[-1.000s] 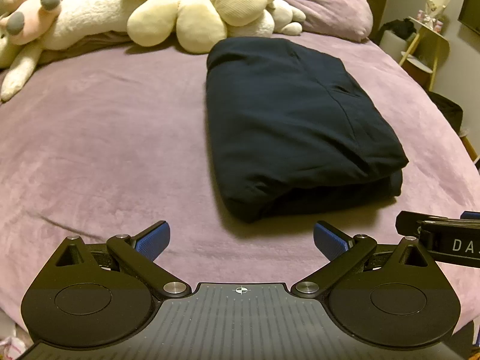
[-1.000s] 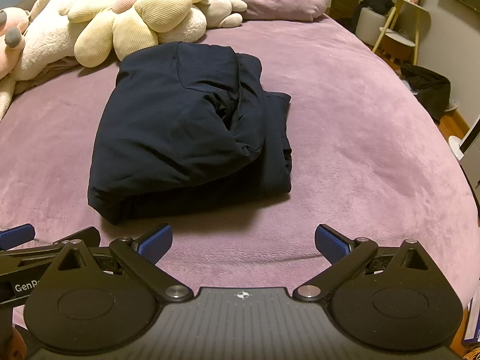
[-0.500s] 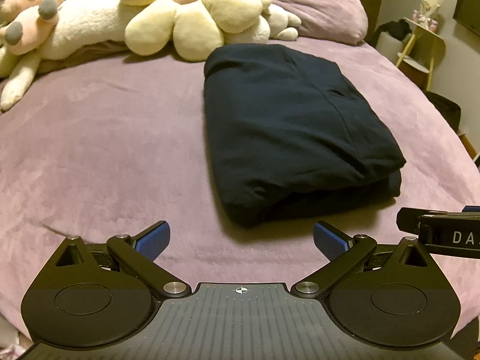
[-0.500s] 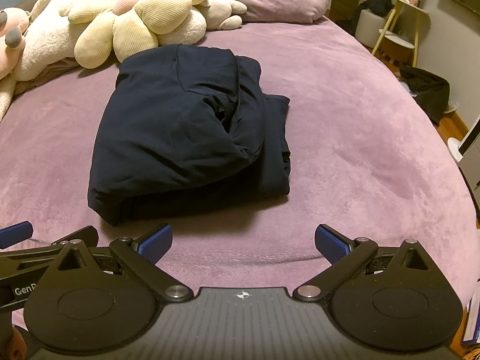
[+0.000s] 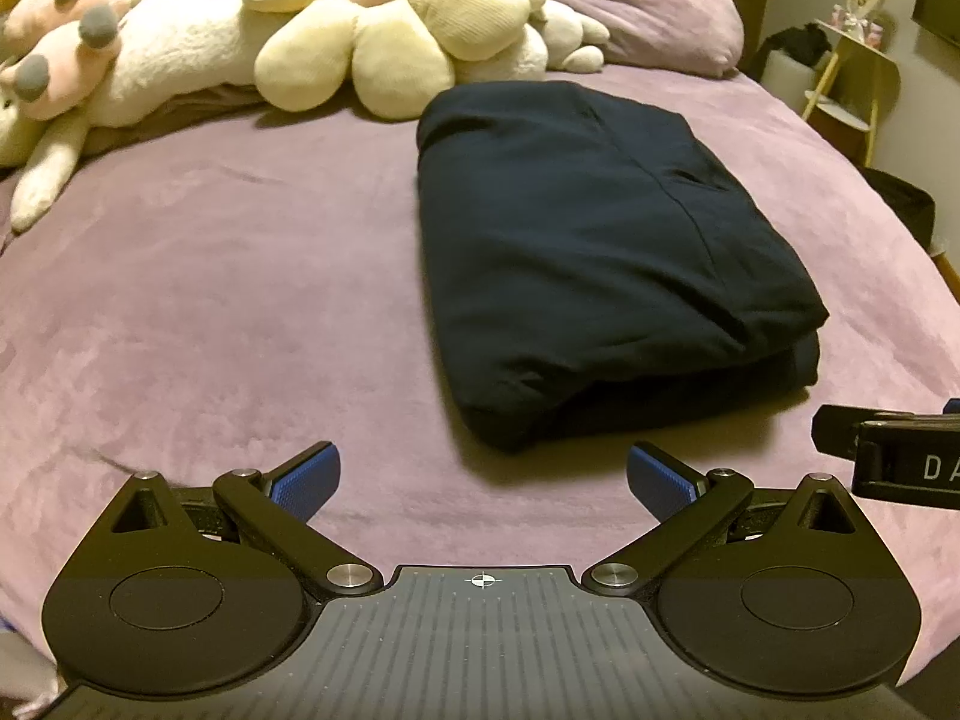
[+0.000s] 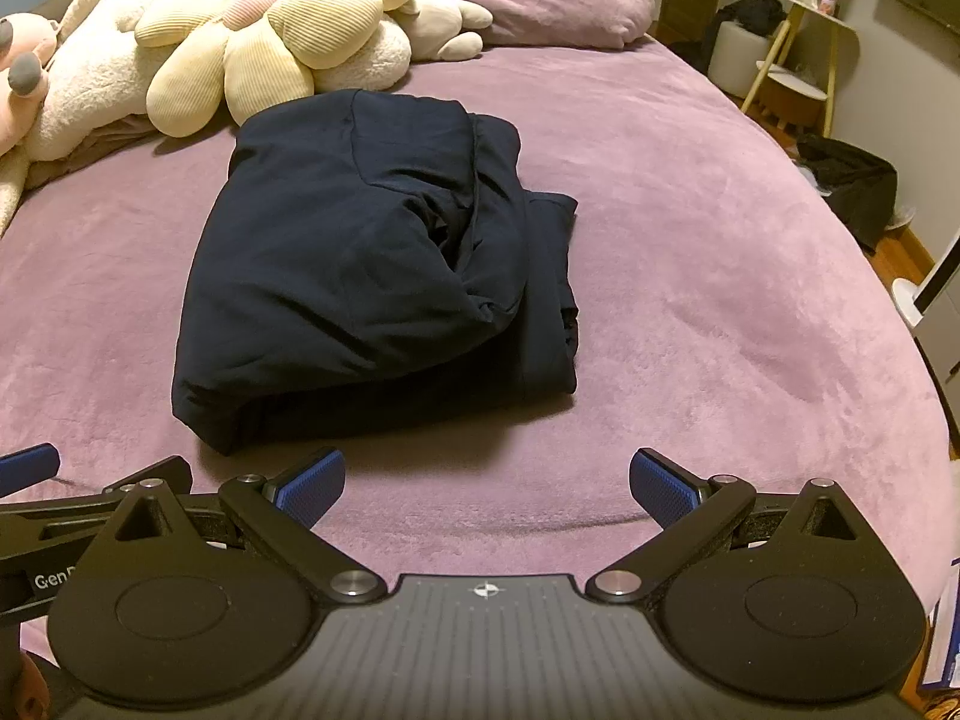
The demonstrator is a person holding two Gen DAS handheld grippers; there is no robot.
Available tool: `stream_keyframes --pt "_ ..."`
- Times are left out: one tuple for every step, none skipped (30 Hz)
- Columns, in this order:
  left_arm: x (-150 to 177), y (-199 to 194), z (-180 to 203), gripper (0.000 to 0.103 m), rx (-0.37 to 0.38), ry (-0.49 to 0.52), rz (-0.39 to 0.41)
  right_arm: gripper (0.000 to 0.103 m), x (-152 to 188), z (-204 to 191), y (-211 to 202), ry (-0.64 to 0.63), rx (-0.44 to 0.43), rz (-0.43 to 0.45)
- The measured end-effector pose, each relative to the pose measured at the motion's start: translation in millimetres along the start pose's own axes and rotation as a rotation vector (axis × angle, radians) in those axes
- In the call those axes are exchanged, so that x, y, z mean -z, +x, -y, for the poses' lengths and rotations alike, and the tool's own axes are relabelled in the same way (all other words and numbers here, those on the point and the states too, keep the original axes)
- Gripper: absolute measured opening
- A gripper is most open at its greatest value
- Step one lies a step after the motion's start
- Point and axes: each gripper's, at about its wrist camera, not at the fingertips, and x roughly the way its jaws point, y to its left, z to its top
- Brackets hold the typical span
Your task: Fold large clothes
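Note:
A dark navy garment [image 5: 588, 252] lies folded into a thick rectangle on the purple bed [image 5: 210, 300]. My left gripper [image 5: 483, 480] hovers open just short of the garment's near left corner, with nothing between its blue pads. In the right wrist view the same folded garment [image 6: 372, 264] sits ahead and to the left, with a lower layer sticking out on its right side. My right gripper [image 6: 486, 486] is open and empty above the bedspread, near the garment's front edge. Each gripper's side shows at the edge of the other's view.
Cream and pink plush toys [image 5: 372, 36] and a purple pillow [image 5: 648, 18] line the head of the bed [image 6: 720, 276]. A small stand [image 6: 798, 60] and a dark bag [image 6: 852, 180] sit on the floor to the right.
Both views have pulled back and risen slightly from the garment. The garment has not moved, and both grippers have stayed open.

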Motion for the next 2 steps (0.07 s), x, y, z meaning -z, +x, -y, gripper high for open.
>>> stream_keyframes --pt "0.1 -0.4 0.4 0.103 0.0 0.004 0.002 0.101 -0.2 0.3 0.2 0.0 0.0 0.0" --pt "-0.1 -0.5 1.5 0.103 -0.001 0.008 0.004 0.101 -0.5 0.6 0.2 0.0 0.001 0.001"
